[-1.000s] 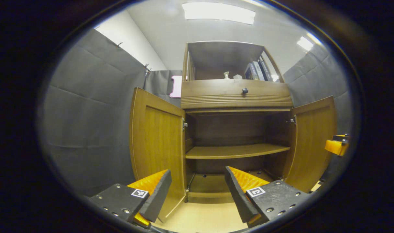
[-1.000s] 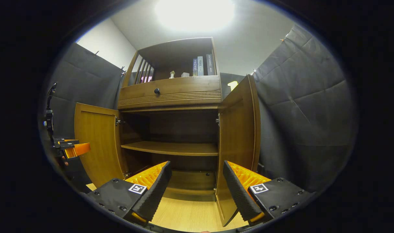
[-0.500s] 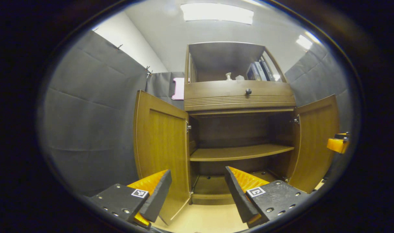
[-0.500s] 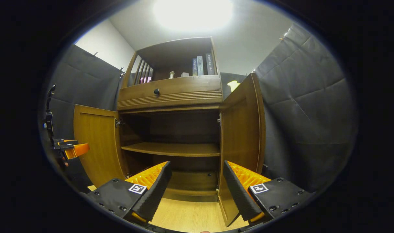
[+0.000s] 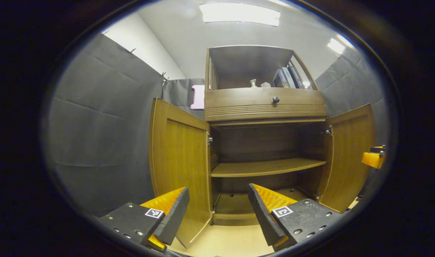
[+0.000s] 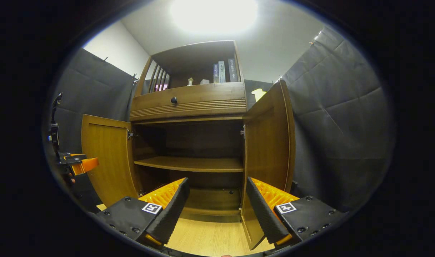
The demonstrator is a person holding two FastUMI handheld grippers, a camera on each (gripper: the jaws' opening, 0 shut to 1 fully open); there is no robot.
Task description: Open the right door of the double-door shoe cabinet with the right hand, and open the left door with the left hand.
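The wooden shoe cabinet (image 5: 265,107) stands ahead with both lower doors swung wide. Its left door (image 5: 178,160) juts toward my left gripper (image 5: 217,210), which is open with nothing between its fingers and sits just in front of that door's bottom edge. The right door (image 6: 269,150) juts out above my right gripper (image 6: 217,208), also open and holding nothing. Inside the cabinet a single shelf (image 6: 192,164) is bare. In the left gripper view the right door (image 5: 349,157) has the right gripper (image 5: 373,159) beside it; in the right gripper view the left gripper (image 6: 78,164) hangs by the left door (image 6: 106,157).
Above the doors a drawer with a dark knob (image 5: 275,99) and an open top shelf with books (image 6: 223,71) and small ornaments. Dark padded booth walls (image 5: 99,135) close in on both sides. Light wood floor (image 6: 210,237) lies in front of the cabinet.
Both views have drifted slightly, the cabinet sliding a little to the right in the left gripper view. Both doors have stayed wide open and both grippers have stayed open.
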